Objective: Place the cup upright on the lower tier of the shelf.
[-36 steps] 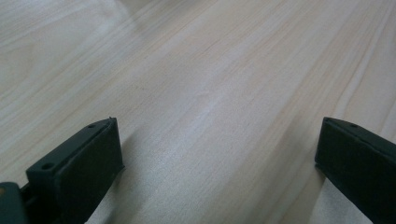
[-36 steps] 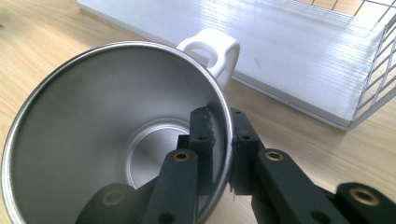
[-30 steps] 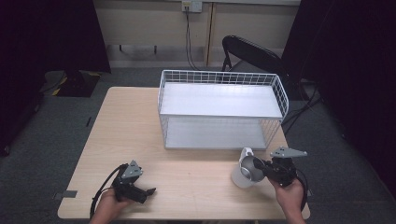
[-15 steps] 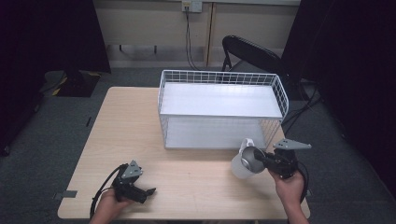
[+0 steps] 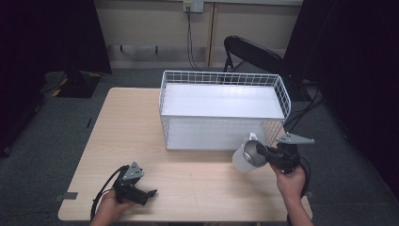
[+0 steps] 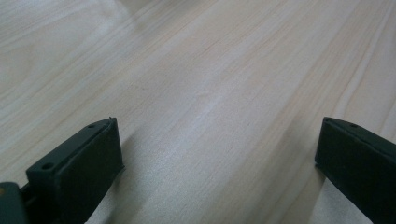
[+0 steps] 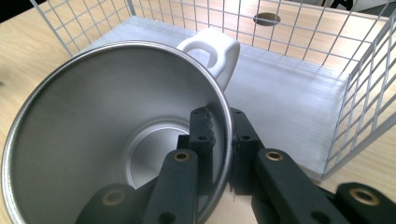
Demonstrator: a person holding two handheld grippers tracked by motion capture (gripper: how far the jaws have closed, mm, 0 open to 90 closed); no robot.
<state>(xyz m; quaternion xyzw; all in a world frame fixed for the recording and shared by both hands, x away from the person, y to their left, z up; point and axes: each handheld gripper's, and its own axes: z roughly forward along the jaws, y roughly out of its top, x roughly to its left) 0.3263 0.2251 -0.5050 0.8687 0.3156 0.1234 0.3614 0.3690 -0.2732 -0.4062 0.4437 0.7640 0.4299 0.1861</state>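
A white mug [image 5: 245, 157] with a steel inside [image 7: 107, 135] and a white handle [image 7: 212, 51] hangs tilted in the air just in front of the white wire basket [image 5: 226, 77]. My right gripper [image 5: 263, 153] is shut on the mug's rim, one jaw inside and one outside [image 7: 220, 140]. The basket's wire wall [image 7: 299, 32] and pale floor rise right behind the mug. Resting at the table's front left, my left gripper [image 5: 147, 194] is open with nothing between its jaws [image 6: 219, 154], only bare wood below.
The light wooden table [image 5: 122, 132] stretches bare to the left of the basket. A black chair [image 5: 254, 54] stands behind the basket. Dark curtains and grey carpet surround the table.
My right gripper has lifted the mug off the table and carried it up and toward the basket's front right corner. The left gripper has stayed put.
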